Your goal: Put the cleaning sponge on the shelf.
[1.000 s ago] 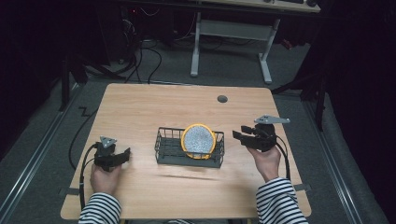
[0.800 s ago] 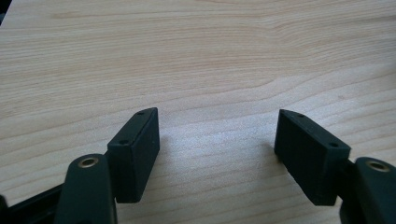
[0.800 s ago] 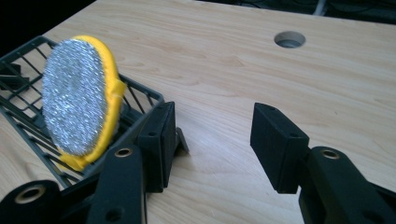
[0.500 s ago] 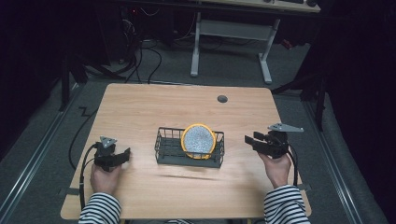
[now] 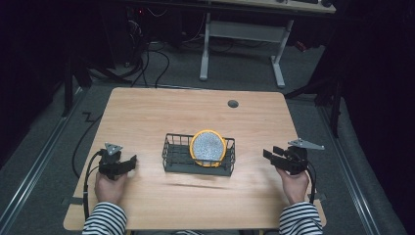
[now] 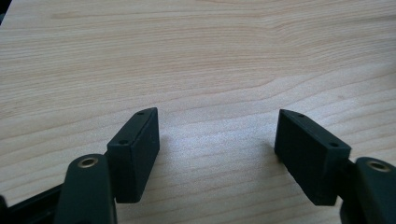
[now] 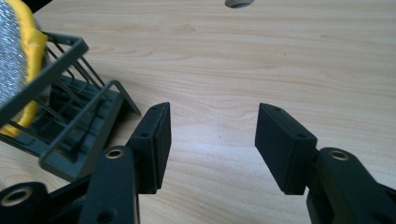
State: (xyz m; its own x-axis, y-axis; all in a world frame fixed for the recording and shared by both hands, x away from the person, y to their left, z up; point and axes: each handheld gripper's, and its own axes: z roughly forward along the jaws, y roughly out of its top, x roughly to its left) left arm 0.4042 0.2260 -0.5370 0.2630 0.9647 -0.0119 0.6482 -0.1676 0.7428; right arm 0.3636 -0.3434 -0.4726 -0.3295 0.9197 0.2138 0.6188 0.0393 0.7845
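A dark wire rack (image 5: 171, 159) stands at the middle of the wooden table (image 5: 171, 110). A round yellow-rimmed plate with a grey speckled face (image 5: 208, 147) stands upright in its right half. The same rack (image 7: 70, 140) and plate's yellow rim (image 7: 32, 42) show at the left of the right gripper view. My left gripper (image 5: 130, 161) rests left of the rack, open, bare wood between its jaws (image 6: 217, 144). My right gripper (image 5: 270, 152) sits right of the rack, open with nothing held (image 7: 212, 140).
A small round hole (image 5: 233, 104) marks the table's far right part; it also shows as a cable hole (image 7: 239, 3) in the right gripper view. Beyond the table stand a white desk frame (image 5: 242, 34) and floor cables (image 5: 151, 58). Bare wood surrounds the rack.
My right gripper has drawn back to the right, away from the rack, and come down toward the table's right edge. The left gripper has stayed where it was.
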